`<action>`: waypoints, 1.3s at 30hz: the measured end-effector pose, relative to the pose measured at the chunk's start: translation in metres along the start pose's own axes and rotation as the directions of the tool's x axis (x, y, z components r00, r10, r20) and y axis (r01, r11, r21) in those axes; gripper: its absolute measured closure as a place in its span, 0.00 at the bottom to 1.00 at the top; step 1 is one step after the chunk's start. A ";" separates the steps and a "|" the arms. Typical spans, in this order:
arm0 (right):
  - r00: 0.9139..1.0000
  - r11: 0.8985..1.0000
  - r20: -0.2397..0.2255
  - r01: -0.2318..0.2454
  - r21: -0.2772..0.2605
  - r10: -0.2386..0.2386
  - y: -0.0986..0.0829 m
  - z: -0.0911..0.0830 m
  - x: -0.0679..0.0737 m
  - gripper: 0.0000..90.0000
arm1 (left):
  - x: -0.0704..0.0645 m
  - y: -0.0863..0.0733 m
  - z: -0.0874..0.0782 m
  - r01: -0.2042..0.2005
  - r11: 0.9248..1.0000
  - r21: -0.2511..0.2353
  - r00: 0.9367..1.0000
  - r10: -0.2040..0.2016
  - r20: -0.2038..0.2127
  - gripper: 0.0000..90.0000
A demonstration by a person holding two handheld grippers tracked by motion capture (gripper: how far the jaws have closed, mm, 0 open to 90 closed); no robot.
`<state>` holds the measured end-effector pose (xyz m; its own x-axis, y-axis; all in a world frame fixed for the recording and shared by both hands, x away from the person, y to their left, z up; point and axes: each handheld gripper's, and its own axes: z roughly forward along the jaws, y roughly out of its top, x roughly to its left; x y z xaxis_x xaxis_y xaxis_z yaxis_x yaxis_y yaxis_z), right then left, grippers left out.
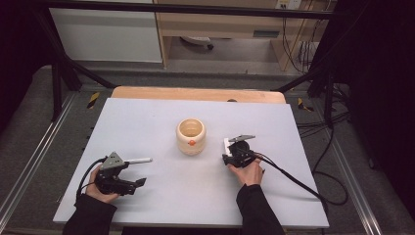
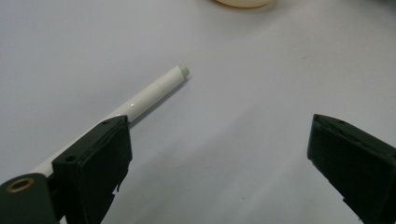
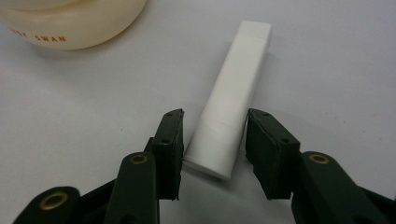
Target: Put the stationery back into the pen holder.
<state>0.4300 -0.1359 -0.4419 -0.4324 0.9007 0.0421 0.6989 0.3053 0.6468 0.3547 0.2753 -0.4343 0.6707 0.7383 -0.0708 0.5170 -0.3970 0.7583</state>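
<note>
Right gripper view: the right gripper (image 3: pixel 214 140) straddles the near end of a white tube (image 3: pixel 233 98) lying flat on the surface (image 3: pixel 327 56), jaws narrowly parted and close to its sides, probably lined up for a pinch; actual contact is hard to judge. The left gripper (image 2: pixel 219 154) has its jaws spread wide, holding nothing, beside a white pen (image 2: pixel 154 91) whose rear end is hidden behind one jaw. A cream jar (image 1: pixel 191 136) stands between them, likely the destination.

a lab or recording rig: black frame bars (image 1: pixel 186 8) over the white table (image 1: pixel 147 122), loose cables (image 1: pixel 337 147) on grey carpet (image 1: pixel 29 132).
</note>
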 end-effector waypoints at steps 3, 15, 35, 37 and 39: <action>1.000 1.000 0.015 0.000 0.000 0.000 0.000 0.000 -0.001 0.67 | 0.000 0.000 0.000 0.001 1.000 0.000 1.000 -0.001 0.000 0.07; 1.000 1.000 0.001 0.017 0.025 -0.017 0.004 -0.002 -0.006 0.66 | 0.000 0.000 0.000 -0.003 1.000 0.001 1.000 0.003 0.003 0.07; 1.000 0.998 0.000 -0.025 0.056 0.025 0.004 -0.001 -0.007 0.75 | -0.001 0.000 0.001 -0.007 1.000 0.007 1.000 0.007 0.009 0.08; 0.999 0.998 -0.009 -0.034 0.057 0.034 0.004 -0.002 -0.007 0.75 | -0.001 0.000 0.001 -0.011 1.000 0.008 1.000 0.011 0.009 0.08; 0.999 0.998 -0.018 -0.039 0.058 0.040 0.005 -0.003 -0.008 0.75 | -0.001 0.000 0.001 -0.012 1.000 0.009 1.000 0.012 0.008 0.08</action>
<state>0.4352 -0.1422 -0.4368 -0.4144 0.9064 0.0818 0.7470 0.2874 0.5996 0.3541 0.2737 -0.4349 0.6815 0.7288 -0.0669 0.5134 -0.4109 0.7534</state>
